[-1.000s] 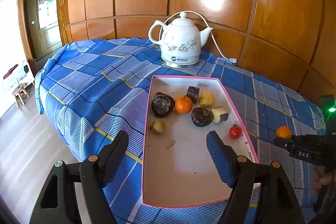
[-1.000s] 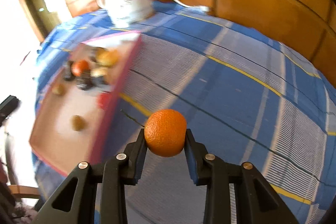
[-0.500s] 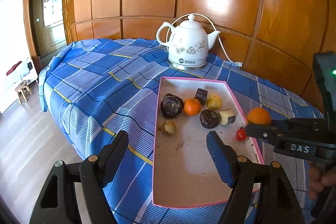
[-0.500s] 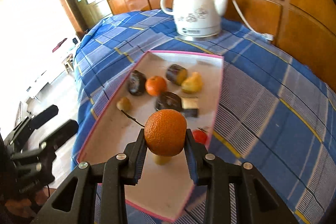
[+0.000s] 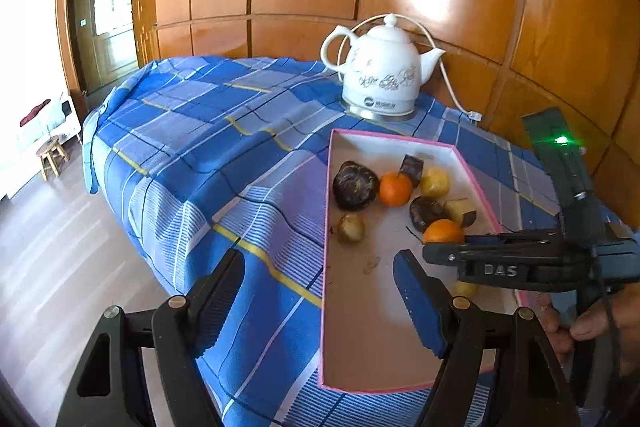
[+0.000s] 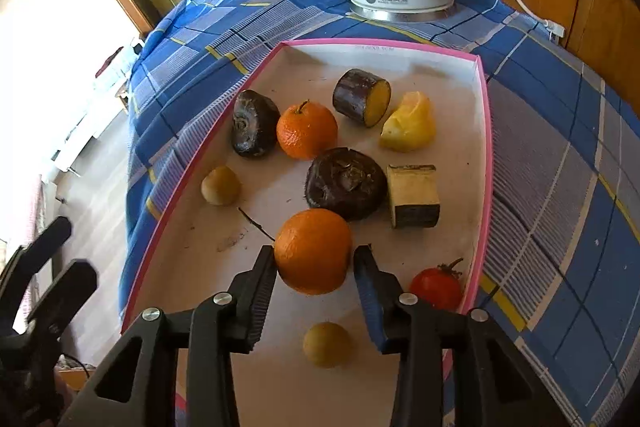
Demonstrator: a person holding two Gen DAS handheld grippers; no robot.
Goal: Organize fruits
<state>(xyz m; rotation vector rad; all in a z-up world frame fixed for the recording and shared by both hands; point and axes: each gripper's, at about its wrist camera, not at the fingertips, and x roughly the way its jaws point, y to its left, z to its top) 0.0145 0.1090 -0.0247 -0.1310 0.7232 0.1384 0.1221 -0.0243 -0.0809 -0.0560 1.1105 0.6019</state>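
The right claw (image 6: 315,263) hangs over the near half of the pink-rimmed tray (image 6: 486,131), and its jaws have just been opening. The orange (image 6: 313,251) sits between the two fingers: the left pad is at its side, while a narrow gap shows beside the right pad, so the grip has loosened and the fruit is no longer pinched. Just beyond it lie a dark round fruit (image 6: 346,183) and a cut block with pale flesh (image 6: 414,195); a red tomato (image 6: 436,287) lies to its right by the tray wall, and a small yellowish fruit (image 6: 327,344) lies below the claw. A second orange (image 6: 307,129) sits farther back. The left claw (image 5: 320,303) is spread wide with nothing in it, straddling the tray's left rim above the blue plaid cloth (image 5: 208,147) on the worktop.
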